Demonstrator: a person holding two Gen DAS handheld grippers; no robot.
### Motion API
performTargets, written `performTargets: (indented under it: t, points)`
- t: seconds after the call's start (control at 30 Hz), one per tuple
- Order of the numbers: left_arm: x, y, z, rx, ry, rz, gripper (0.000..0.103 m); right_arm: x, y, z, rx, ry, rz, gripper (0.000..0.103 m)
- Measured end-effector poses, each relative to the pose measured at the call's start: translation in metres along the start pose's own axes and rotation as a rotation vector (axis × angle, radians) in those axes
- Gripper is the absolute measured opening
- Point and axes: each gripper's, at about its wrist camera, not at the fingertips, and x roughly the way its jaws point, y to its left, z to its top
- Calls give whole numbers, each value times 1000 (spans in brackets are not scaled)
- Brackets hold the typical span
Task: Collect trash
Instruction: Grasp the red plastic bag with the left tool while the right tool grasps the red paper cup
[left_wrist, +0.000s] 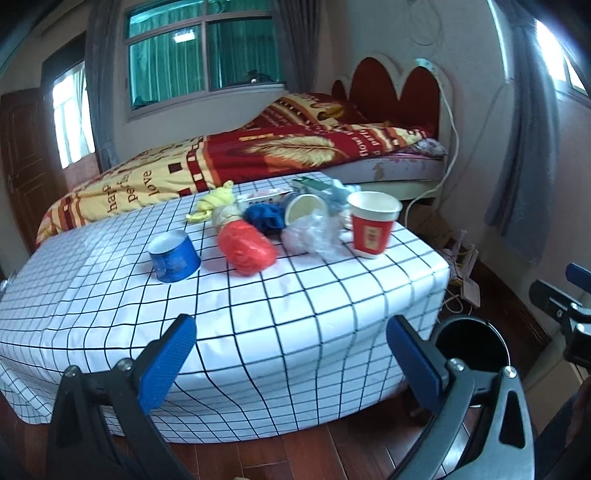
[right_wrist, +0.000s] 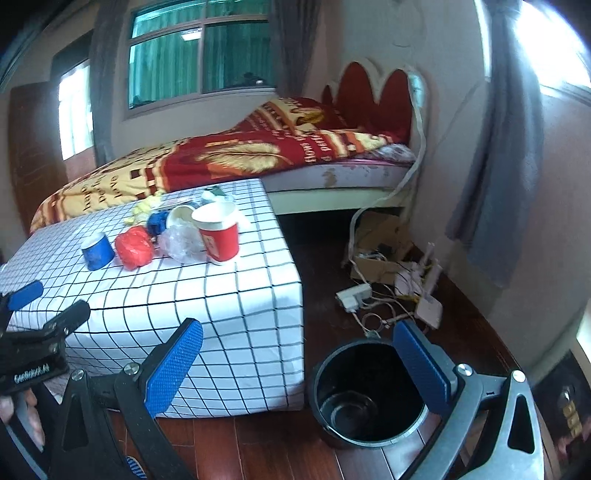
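Trash lies on a table with a checked white cloth (left_wrist: 258, 306) (right_wrist: 229, 295): a blue cup (left_wrist: 173, 256) (right_wrist: 96, 251) upside down, a red crumpled bag (left_wrist: 246, 248) (right_wrist: 133, 246), a clear plastic bag (left_wrist: 310, 236) (right_wrist: 183, 240), an upright red paper cup (left_wrist: 372, 223) (right_wrist: 218, 230), a blue crumpled bag (left_wrist: 266, 216), a tipped paper cup (left_wrist: 304, 208) and yellow scraps (left_wrist: 216, 203). A black bin (right_wrist: 365, 391) (left_wrist: 471, 345) stands on the floor at the table's right. My left gripper (left_wrist: 291, 358) is open before the table's front edge. My right gripper (right_wrist: 299, 362) is open, above the bin's left rim.
A bed with a red and yellow blanket (left_wrist: 258, 155) stands behind the table. Cables, a power strip (right_wrist: 352, 293) and cardboard (right_wrist: 380, 240) litter the wooden floor to the right. A grey curtain (right_wrist: 498, 155) hangs at the right wall.
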Motion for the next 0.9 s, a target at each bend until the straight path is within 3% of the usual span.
performTargets:
  t: [0.27,0.37,0.9]
  points:
    - [58,39,13,-79,50,6,103,67,32,27,-61,-7,96,103]
    - [80,46,20,-89,50,29,101,94,48,36,-92,2,117,97]
    - [161,63,52,-179,58,22,90,213,88,67,-183,43,160,87]
